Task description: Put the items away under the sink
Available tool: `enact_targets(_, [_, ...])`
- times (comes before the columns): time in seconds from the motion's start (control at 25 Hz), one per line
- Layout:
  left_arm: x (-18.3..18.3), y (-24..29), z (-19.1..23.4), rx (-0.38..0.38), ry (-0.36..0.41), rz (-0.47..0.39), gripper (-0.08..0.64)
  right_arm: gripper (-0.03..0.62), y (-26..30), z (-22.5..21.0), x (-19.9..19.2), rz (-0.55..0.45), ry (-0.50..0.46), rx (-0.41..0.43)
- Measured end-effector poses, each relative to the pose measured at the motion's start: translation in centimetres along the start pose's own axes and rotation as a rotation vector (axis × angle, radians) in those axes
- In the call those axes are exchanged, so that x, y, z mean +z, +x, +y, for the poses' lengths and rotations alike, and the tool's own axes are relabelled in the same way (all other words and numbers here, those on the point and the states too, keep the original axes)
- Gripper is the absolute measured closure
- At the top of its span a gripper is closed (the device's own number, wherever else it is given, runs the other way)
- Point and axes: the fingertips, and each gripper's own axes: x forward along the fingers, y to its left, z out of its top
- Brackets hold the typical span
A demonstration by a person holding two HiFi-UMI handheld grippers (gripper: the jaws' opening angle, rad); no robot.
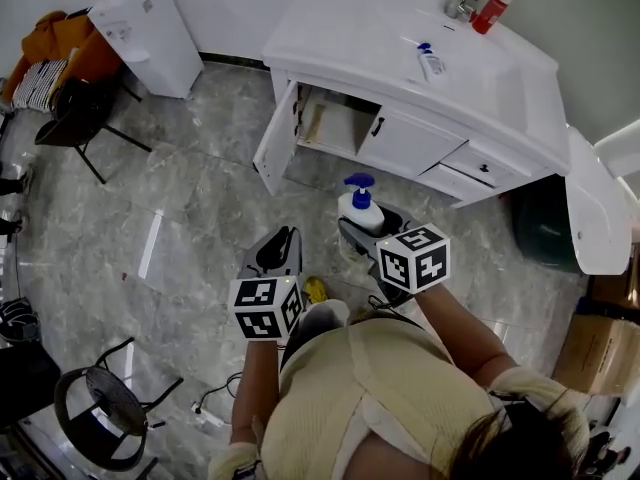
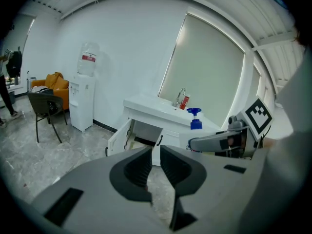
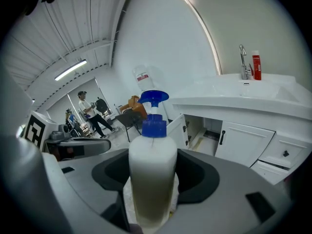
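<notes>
My right gripper (image 1: 368,230) (image 3: 152,179) is shut on a white pump bottle (image 1: 359,206) (image 3: 152,169) with a blue pump head, held upright above the floor in front of the vanity. My left gripper (image 1: 282,238) (image 2: 154,162) hangs beside it to the left, holding nothing, with only a narrow slit between its pads. The white sink cabinet (image 1: 410,143) has its left door (image 1: 274,140) (image 2: 118,136) swung open, showing the space under the sink (image 1: 336,123). On the counter lie a small blue-capped bottle (image 1: 430,61) and a red bottle (image 1: 490,11) (image 3: 256,66) by the tap.
A water dispenser (image 1: 150,30) (image 2: 82,101) stands at the back left, next to a dark chair (image 1: 78,116) and an orange seat (image 1: 62,40). A fan (image 1: 100,413) sits on the floor at lower left. A dark bin (image 1: 545,226) is right of the cabinet.
</notes>
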Motion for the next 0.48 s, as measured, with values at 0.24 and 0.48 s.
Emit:
enact_targets(0.24, [0.2, 0.9, 2.4, -0.029, 0.006, 0.021, 0.477, 0.313, 2.1, 0.2, 0.6, 0.006, 0.011, -0.032])
enact_targets(0.48, [0.0, 1.9, 4.0, -0.020, -0.005, 0.041, 0.477, 0.313, 4.0, -0.9, 0.5, 0.025, 0.030, -0.052])
